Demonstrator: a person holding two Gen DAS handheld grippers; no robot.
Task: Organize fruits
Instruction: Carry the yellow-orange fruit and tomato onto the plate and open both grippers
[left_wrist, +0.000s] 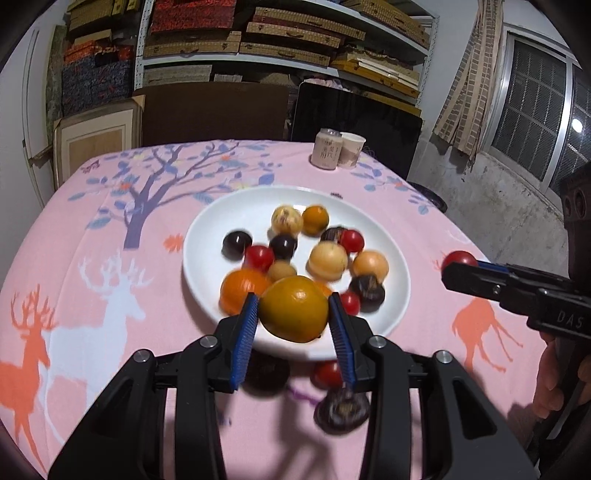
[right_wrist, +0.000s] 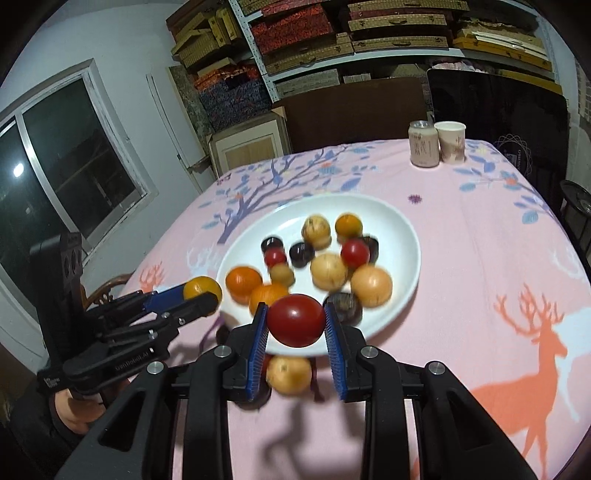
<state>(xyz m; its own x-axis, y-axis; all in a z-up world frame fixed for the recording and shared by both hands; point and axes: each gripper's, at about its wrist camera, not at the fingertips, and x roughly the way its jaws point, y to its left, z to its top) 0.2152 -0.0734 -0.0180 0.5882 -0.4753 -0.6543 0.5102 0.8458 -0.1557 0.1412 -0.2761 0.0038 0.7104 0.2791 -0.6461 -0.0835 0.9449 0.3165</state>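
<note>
1. my landmark is the white plate (left_wrist: 207, 236), which sits mid-worktop on the pink deer-print cloth (left_wrist: 92, 221) and carries a loose heap of small fruits: orange, pale yellow, red and dark ones.
2. left gripper (left_wrist: 293, 310): its blue-padded fingers (left_wrist: 247, 325) pinch a yellow-orange fruit (left_wrist: 293, 308) from both sides. the fruit hangs over the plate's near rim, clear of the heap.
3. from the right wrist view the left gripper (right_wrist: 203, 291) comes in from the plate's left side, angled down toward it, with a hand (right_wrist: 70, 406) wrapped under its handle.
4. right gripper (right_wrist: 295, 321): its fingers (right_wrist: 258, 332) are closed on a red tomato (right_wrist: 295, 319), which sits above the plate's near edge.
5. from the left wrist view the right gripper (left_wrist: 460, 264) sits off the plate's right side, fingers pointing toward the plate, the tomato (left_wrist: 458, 258) showing at their tips. part of a hand (left_wrist: 550, 384) shows below its body.
6. on the cloth just short of the plate's near rim lie loose fruits: a dark round one (left_wrist: 341, 410), a small red one (left_wrist: 327, 373) and another dark one (left_wrist: 266, 373) behind my left fingers; a pale yellow one (right_wrist: 288, 373) shows under my right fingers.
7. beyond the plate's far side stand a can (left_wrist: 325, 148) and a paper cup (left_wrist: 351, 149), touching or nearly so.
8. both views are a little blurred around the fruits.
</note>
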